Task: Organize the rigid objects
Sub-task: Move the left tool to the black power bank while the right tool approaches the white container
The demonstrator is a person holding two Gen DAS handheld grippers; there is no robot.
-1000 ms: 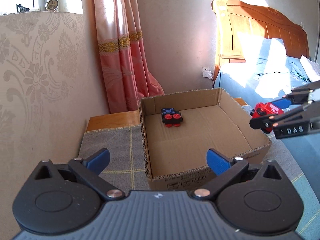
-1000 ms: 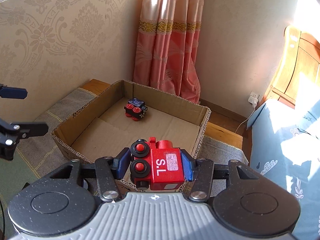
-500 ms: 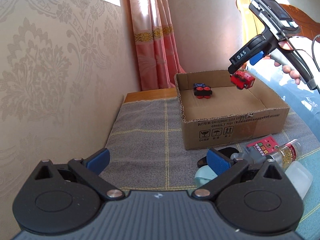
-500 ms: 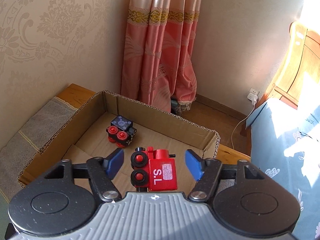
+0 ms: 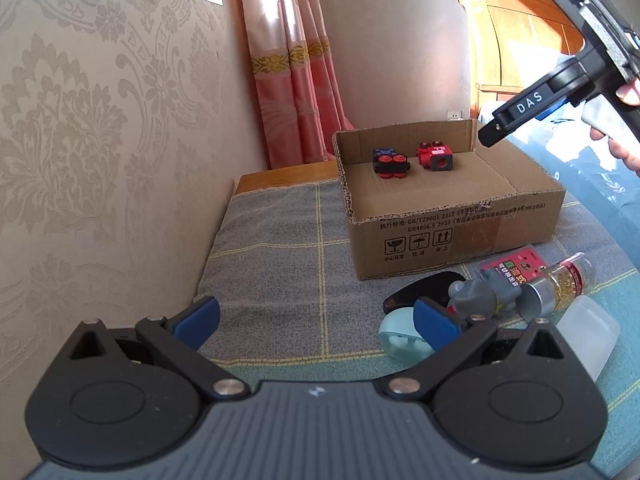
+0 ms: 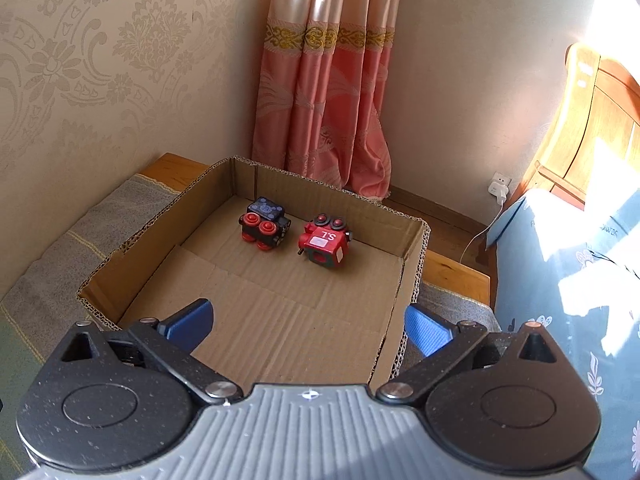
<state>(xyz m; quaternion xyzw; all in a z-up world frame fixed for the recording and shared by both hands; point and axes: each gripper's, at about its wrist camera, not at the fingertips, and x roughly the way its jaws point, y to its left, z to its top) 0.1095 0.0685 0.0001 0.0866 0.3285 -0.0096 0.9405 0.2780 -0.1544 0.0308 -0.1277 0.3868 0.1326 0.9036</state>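
Observation:
An open cardboard box (image 5: 460,224) (image 6: 408,280) stands on a grey checked cloth. Inside at its far end lie a red toy train (image 5: 435,156) (image 6: 326,242) and a dark blue toy train with red wheels (image 5: 389,163) (image 6: 265,225), side by side. My right gripper (image 6: 308,324) is open and empty above the box's near rim; it also shows in the left wrist view (image 5: 490,136) at the upper right. My left gripper (image 5: 316,322) is open and empty, low over the cloth. By its right finger (image 5: 436,324) lie loose objects.
In front of the box lie a pale blue case (image 5: 400,340), a grey figure (image 5: 480,294), a black flat piece (image 5: 420,290), a red packet (image 5: 520,266), a jar of yellow beads (image 5: 560,286) and a white container (image 5: 588,336). A patterned wall stands left, a bed right.
The right gripper opened and let go of the red train, which now lies in the box beside the blue one. The right gripper drew back. The left gripper pulled back from the box.

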